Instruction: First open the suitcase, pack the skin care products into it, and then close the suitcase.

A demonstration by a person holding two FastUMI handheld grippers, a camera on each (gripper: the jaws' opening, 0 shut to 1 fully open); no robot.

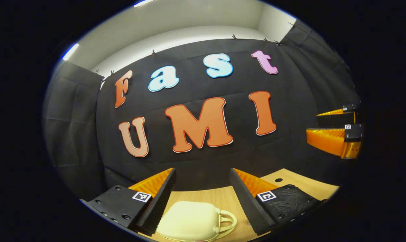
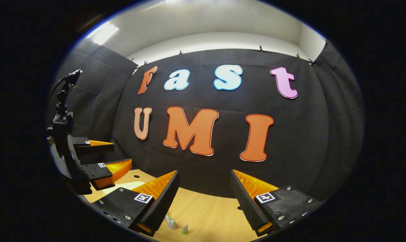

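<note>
Tabletop (image 1: 219, 198), suitcase (image 1: 192, 222) edge-cropped

A black cloth (image 1: 203, 158) forms the booth's back wall, clipped along its top edge. Above the cloth runs a white wall (image 2: 216, 38) under bright ceiling lights (image 2: 103, 33). More black cloth hangs at both sides. Below the cloth lies a pale wooden surface (image 2: 209, 211).

The left orange-and-black two-finger gripper (image 1: 201, 198) was held level, aimed forward, its jaws spread wide with nothing between them. The right orange-and-black two-finger gripper (image 2: 204, 201) was held the same way, jaws equally parted and empty. In each gripper's view the other one hung off to the side, also spread.
</note>
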